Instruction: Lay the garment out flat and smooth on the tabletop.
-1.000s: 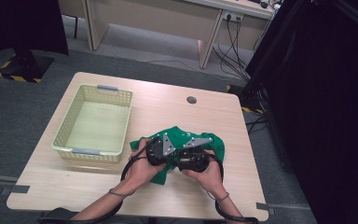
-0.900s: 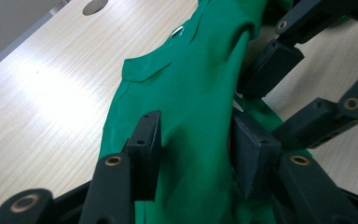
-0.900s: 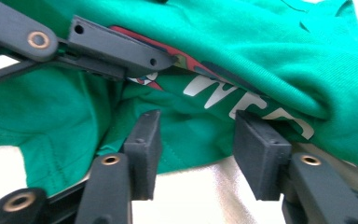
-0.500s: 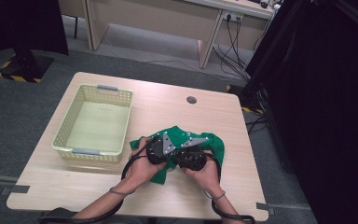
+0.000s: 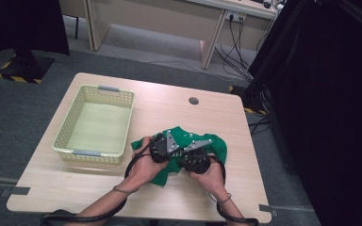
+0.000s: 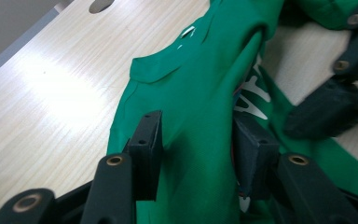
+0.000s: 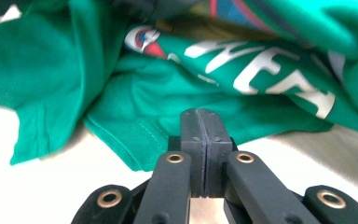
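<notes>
While both hands work at the near middle of the table (image 5: 122, 193), the inventory stands thus.

Item one: green shirt (image 5: 217, 149), crumpled, lying on the tabletop just right of the basket and apart from it; white lettering and a small coloured emblem show on its fabric in the right gripper view (image 7: 261, 70), with a hemmed edge nearest the jaws.

Item two: left gripper (image 6: 198, 149), held in the left hand (image 5: 143, 165) over the shirt's left part. Its jaws stand partly apart with a thick fold of green cloth between them; the cloth bulges up between the pads (image 6: 149, 140), which press on it from either side.

Item three: right gripper (image 7: 200, 135), held in the right hand (image 5: 212, 176) over the shirt's middle, close beside the left one. Its jaws have just been closing and now meet pad to pad; whether any cloth is caught between them cannot be told, though the shirt's hem lies right at their tips.

Item four: pale yellow basket (image 5: 68, 141), perforated walls, grey handles, on the left half of the table.

Item five: round cable hole (image 5: 193, 100) in the tabletop, beyond the shirt.
</notes>
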Demonstrator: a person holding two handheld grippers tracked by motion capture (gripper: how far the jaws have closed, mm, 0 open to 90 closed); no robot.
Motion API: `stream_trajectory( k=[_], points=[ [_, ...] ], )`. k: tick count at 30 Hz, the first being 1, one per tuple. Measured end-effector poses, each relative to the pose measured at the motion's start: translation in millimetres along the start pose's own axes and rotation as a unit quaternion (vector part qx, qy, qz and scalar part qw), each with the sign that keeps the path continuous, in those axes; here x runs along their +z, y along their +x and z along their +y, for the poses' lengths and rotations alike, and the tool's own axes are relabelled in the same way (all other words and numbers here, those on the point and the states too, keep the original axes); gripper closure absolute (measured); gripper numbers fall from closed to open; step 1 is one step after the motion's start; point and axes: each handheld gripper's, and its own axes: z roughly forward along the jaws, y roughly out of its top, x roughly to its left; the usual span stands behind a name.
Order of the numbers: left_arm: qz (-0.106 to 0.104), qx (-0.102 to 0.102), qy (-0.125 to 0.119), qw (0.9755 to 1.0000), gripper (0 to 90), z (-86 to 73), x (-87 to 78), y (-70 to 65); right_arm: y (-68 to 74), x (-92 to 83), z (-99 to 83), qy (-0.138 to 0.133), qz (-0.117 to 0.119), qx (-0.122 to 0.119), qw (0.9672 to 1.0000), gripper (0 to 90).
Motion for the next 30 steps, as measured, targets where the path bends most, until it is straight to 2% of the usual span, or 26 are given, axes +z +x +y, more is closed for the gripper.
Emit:
stream_trajectory(
  k=[4, 12, 26, 30],
  points=[
    [0.002, -0.002, 0.001, 1.0000, 56.3, 1.3, 0.6, 1.2, 1.1, -7.3, -7.7, 0.011, 0.003, -0.013, 0.9999, 89.5],
    [0.006, -0.005, -0.001, 1.0000, 56.3, 2.3, 2.2, 2.1, -1.3, -24.7, -31.3, 0.013, 0.009, 0.000, 0.9999, 89.5],
    [0.005, 0.005, 0.009, 0.9999, 56.3, 5.2, 12.4, -2.3, 15.4, -46.7, -60.0, 0.031, 0.009, -0.017, 0.9993, 89.4],
    [0.006, 0.005, 0.013, 0.9999, 56.4, 4.6, 15.1, -2.1, 17.6, -51.2, -66.4, 0.032, 0.009, -0.015, 0.9993, 89.3]
  ],
)
